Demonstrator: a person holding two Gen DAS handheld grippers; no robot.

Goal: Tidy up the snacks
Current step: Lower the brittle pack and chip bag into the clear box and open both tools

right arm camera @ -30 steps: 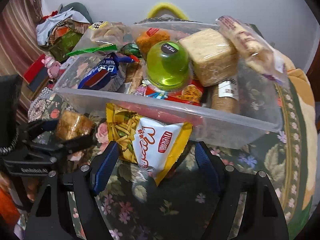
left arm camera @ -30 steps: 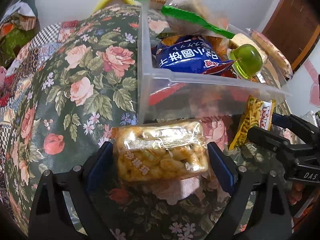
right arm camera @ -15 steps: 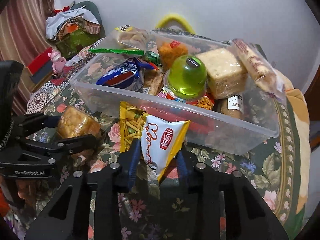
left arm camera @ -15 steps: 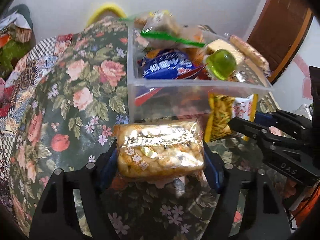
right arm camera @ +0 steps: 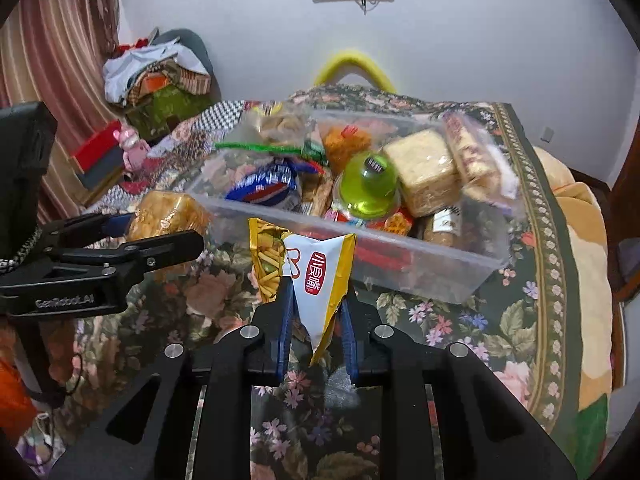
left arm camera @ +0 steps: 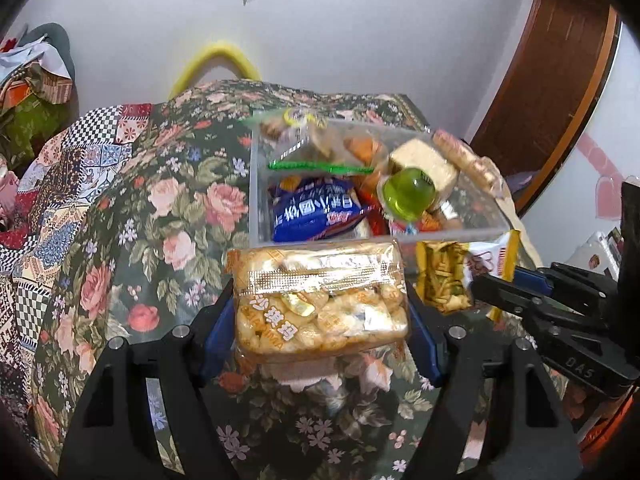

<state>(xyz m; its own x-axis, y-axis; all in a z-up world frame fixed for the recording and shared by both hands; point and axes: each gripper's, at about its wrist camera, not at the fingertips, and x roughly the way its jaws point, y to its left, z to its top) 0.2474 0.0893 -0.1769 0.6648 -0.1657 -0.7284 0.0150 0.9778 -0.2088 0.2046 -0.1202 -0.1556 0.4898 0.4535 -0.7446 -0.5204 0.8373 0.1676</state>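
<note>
My left claw (left arm camera: 320,312) is clamped on a clear-wrapped caramel rice-puff bar (left arm camera: 320,300), its blue pads pressing the packet's two short ends and holding it above the floral table (left arm camera: 132,220). My right claw (right arm camera: 316,312) is pinched nearly closed on the lower corner of a yellow-and-white chip bag (right arm camera: 308,268), which stands up from between the pads. From the right wrist view, the left claw and its packet sit at nine o'clock. The clear plastic bin (right arm camera: 420,260) lies at twelve o'clock beyond both claws, on the table, packed with snacks: a green jelly cup (right arm camera: 368,190), a blue snack bag (left arm camera: 316,208), a pale wrapped cake (right arm camera: 424,168) and a long wrapped biscuit pack (right arm camera: 468,152) leaning over its right rim.
</note>
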